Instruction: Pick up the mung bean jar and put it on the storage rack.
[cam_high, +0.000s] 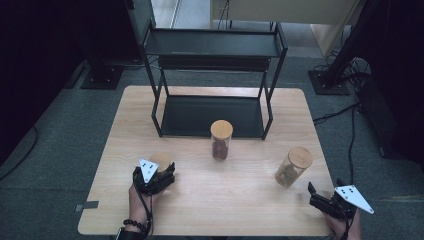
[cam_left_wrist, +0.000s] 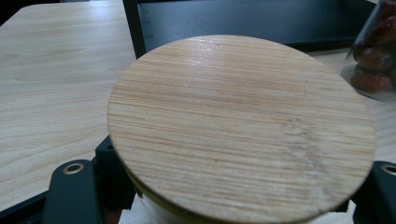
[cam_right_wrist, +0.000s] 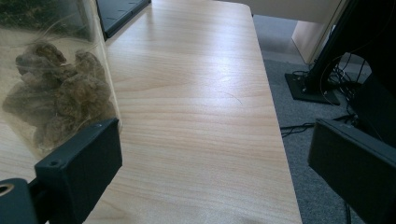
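Left gripper (cam_high: 161, 176) clamps the wooden-lidded jar (cam_high: 161, 161) near the table's (cam_high: 240, 200) front-left corner.
Jaws tight on either side of it under the lid (cam_left_wrist: 240, 126). Right gripper (cam_high: 315, 196) waits at the front-right corner, jaws wide with nothing between them, the jar of brown lumps (cam_high: 292, 166) just beside it. A third jar (cam_high: 221, 139) stands mid-table before the black rack (cam_high: 212, 50).

No text, label, brand, number or sign can be read anywhere in these pictures. The wooden jar lids, the glass jars, the black rack, the table and the grey gripper plates all appear unmarked at this sharpness.
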